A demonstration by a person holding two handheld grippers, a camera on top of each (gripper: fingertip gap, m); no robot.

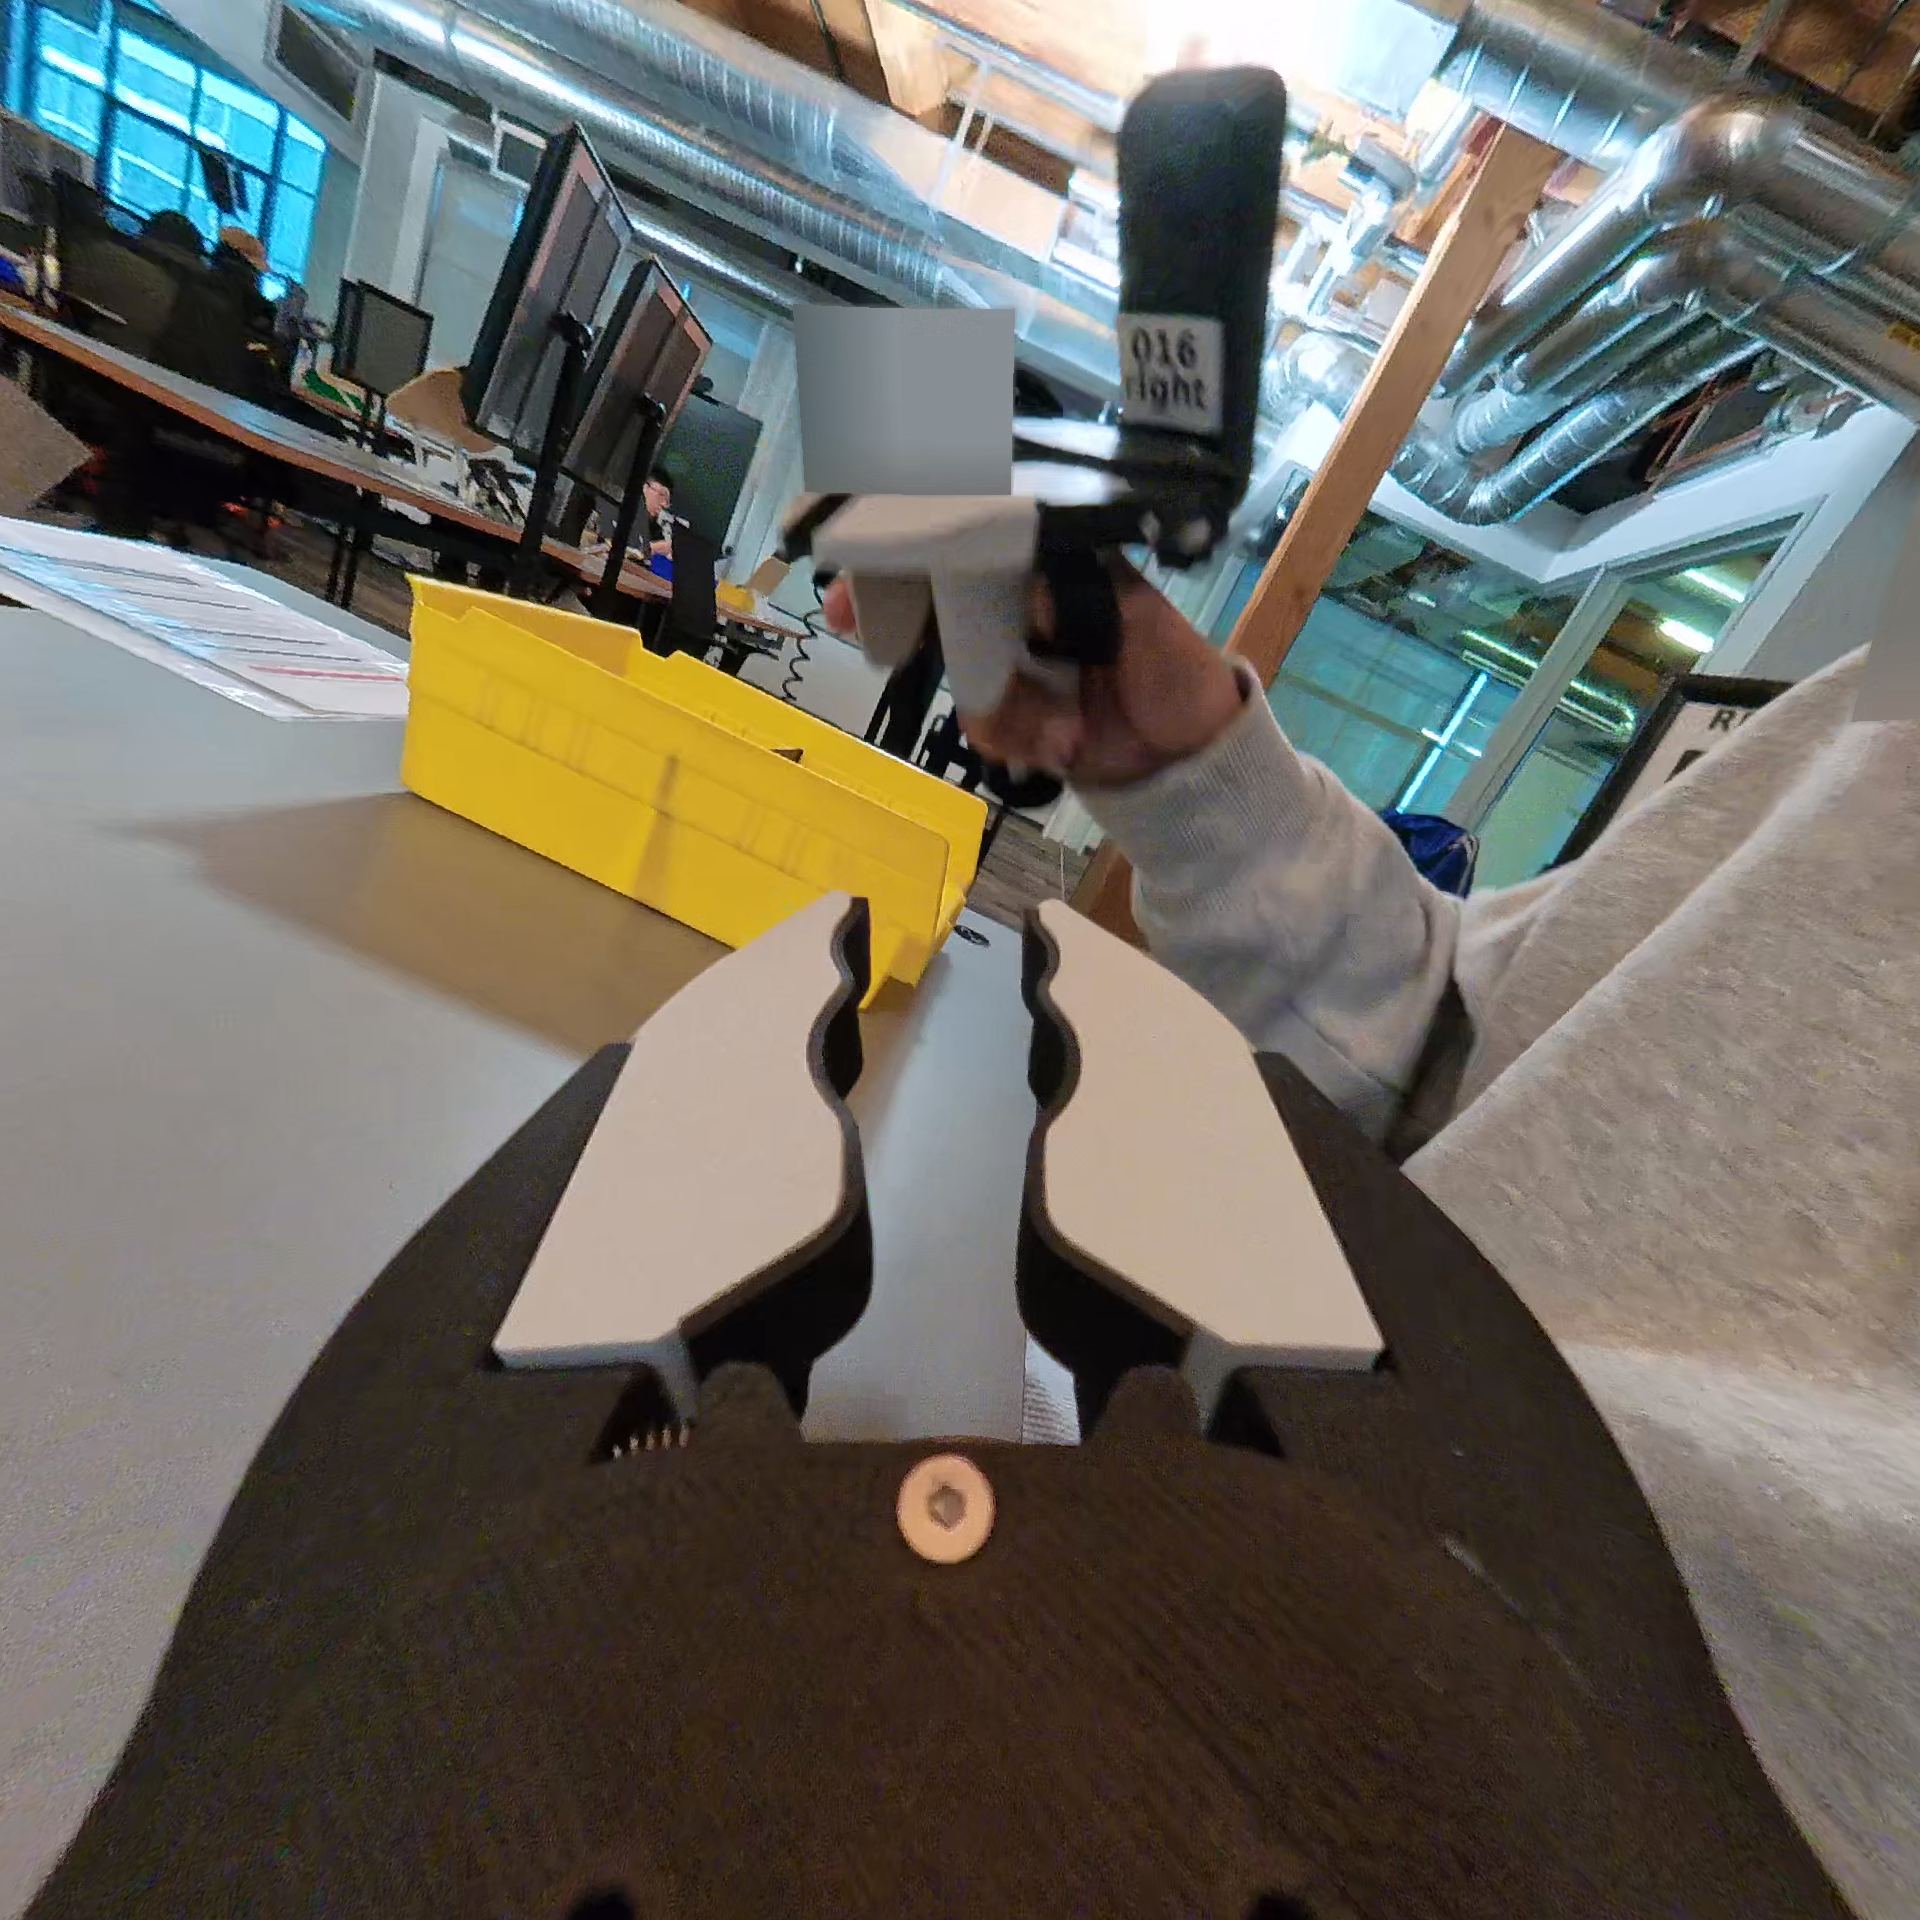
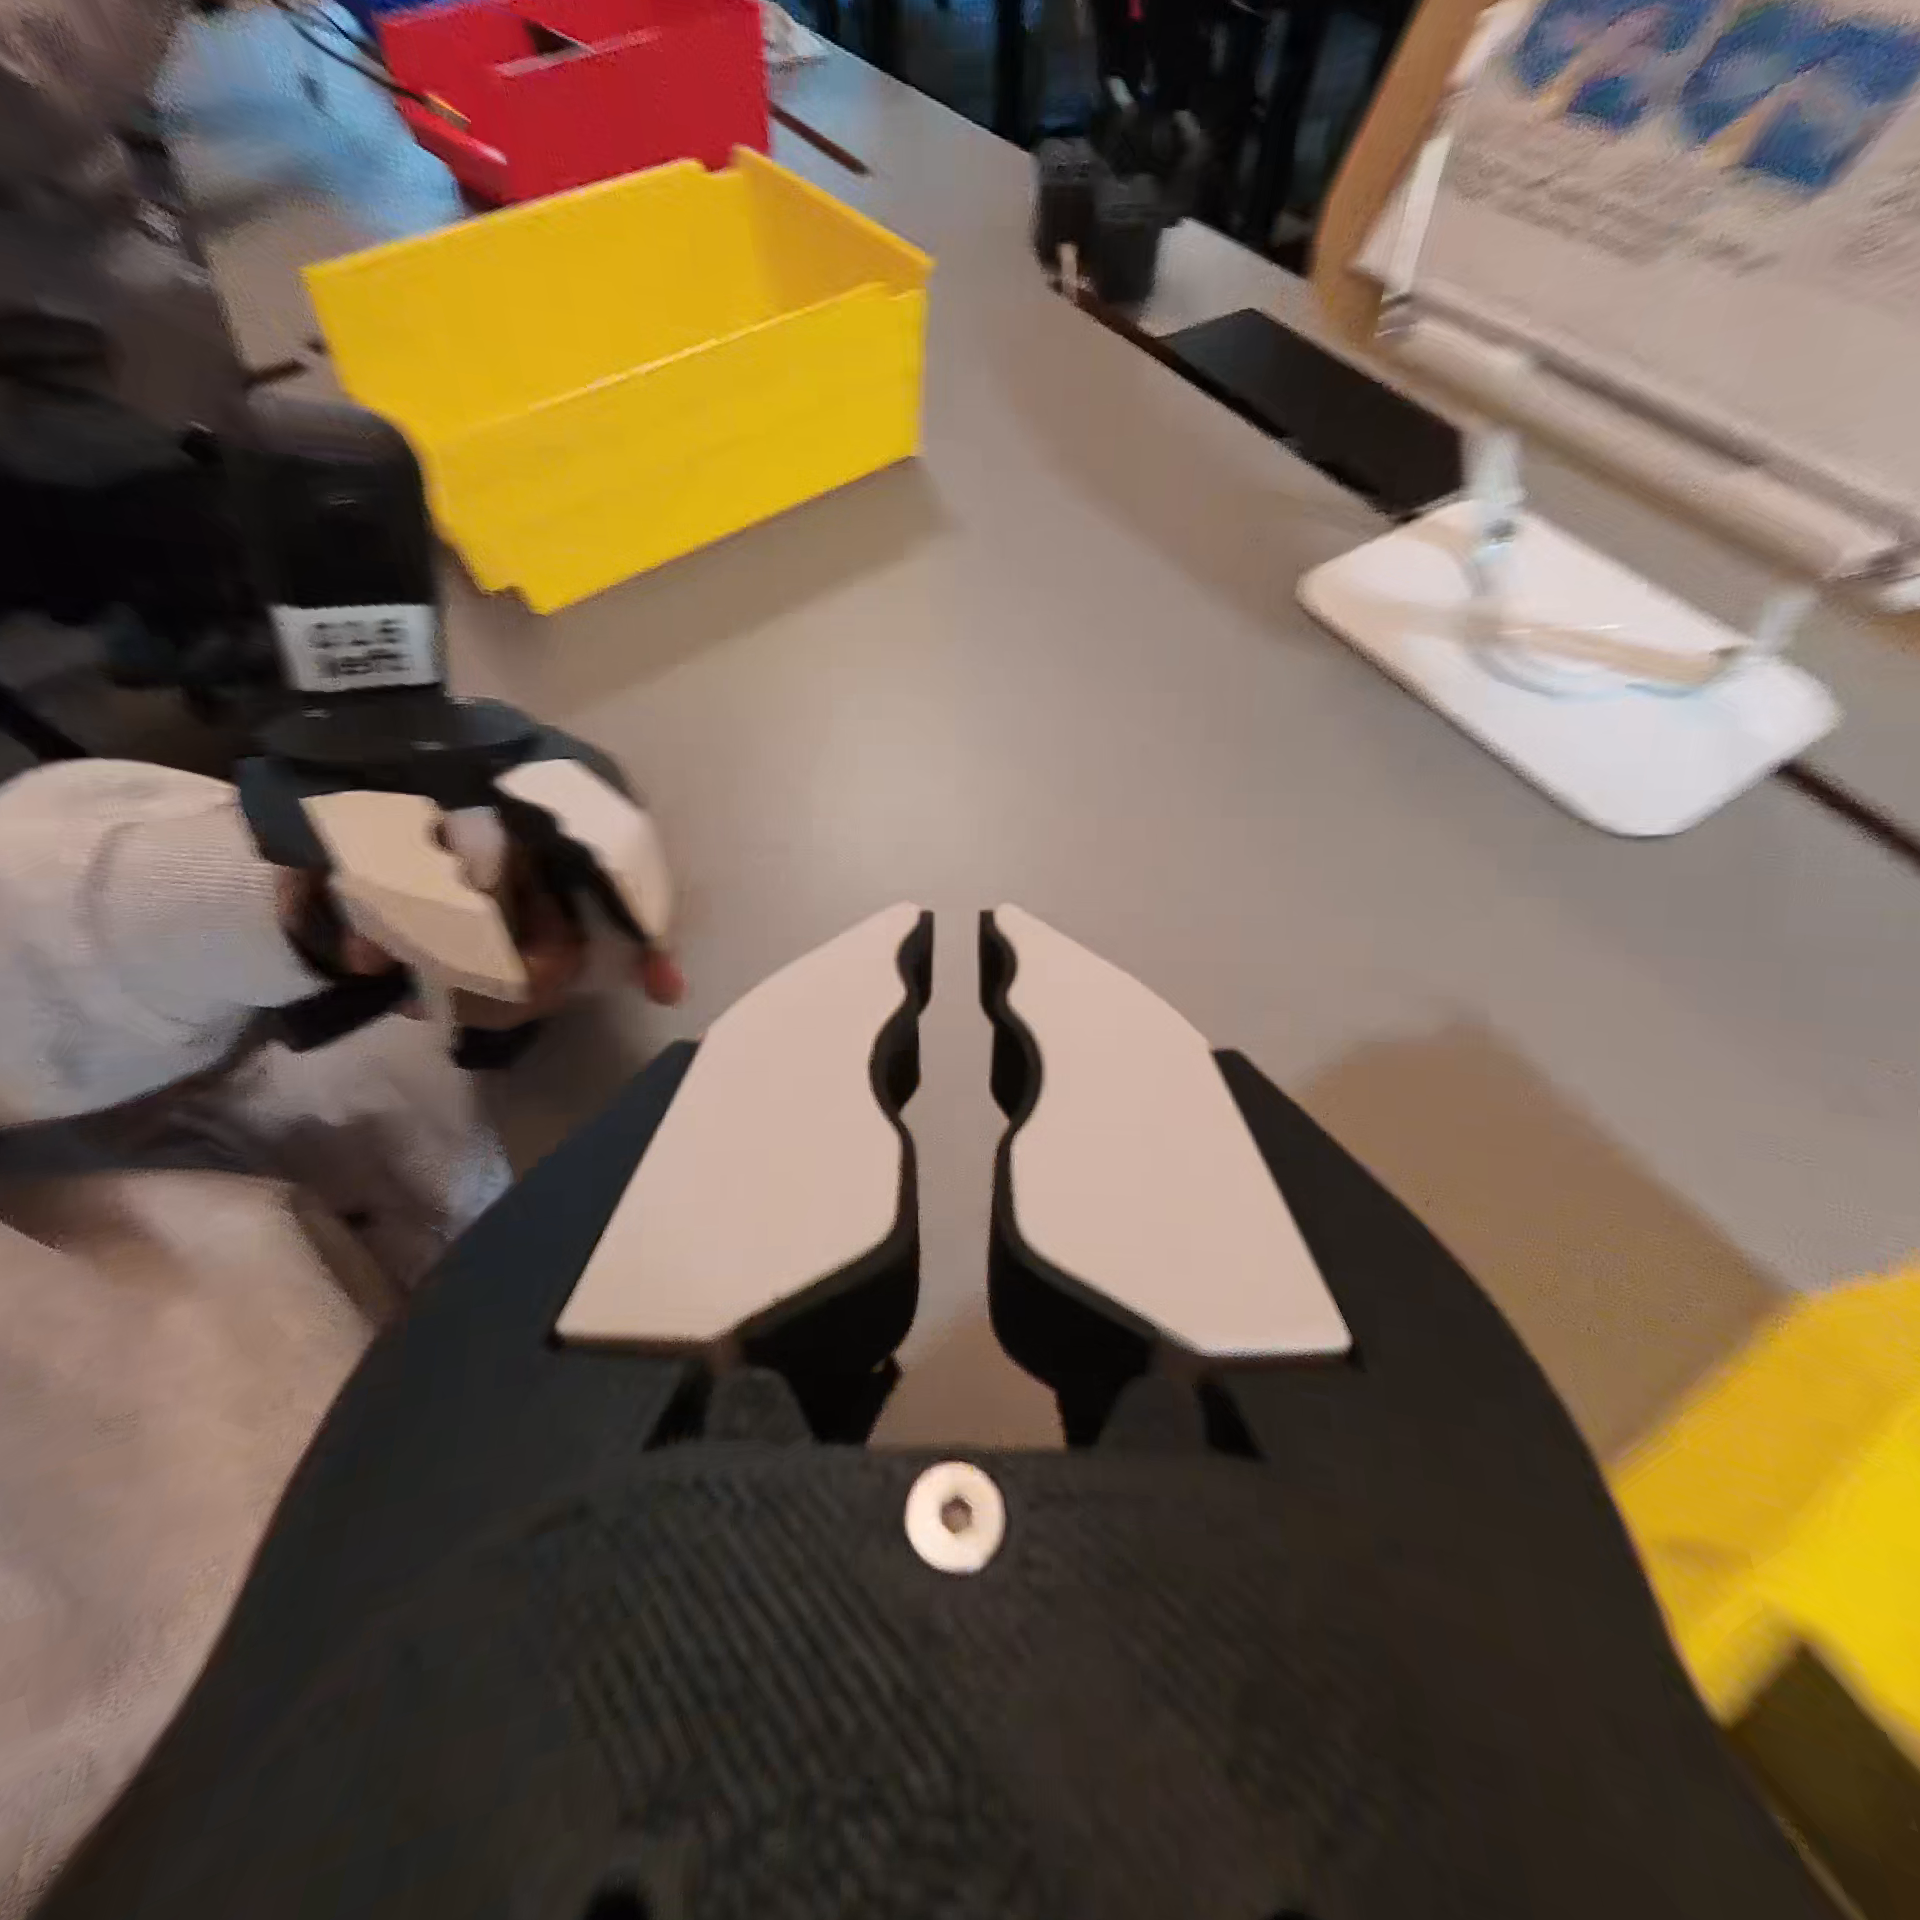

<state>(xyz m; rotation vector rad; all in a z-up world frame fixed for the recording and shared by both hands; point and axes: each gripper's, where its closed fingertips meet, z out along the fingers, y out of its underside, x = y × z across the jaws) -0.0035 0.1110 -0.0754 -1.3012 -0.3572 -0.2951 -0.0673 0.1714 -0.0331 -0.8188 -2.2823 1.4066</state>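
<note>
Both my grippers empty: left gripper (image 1: pixel 943 920) parted by yellow bin (image 1: pixel 665 774) mid-frame, right gripper (image 2: pixel 956 916) nearly closed, lifted above table (image 2: pixel 1039 644).

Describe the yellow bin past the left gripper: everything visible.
The yellow bin is an open-top rectangular tub, moulded plastic by its look, with ribbed, stepped walls and one end cut lower. It stands upright on the grey table, and what shows of its inside is empty. A red bin stands right behind it. The left gripper points at its near corner, apart from it; nothing but the table touches it.
</note>
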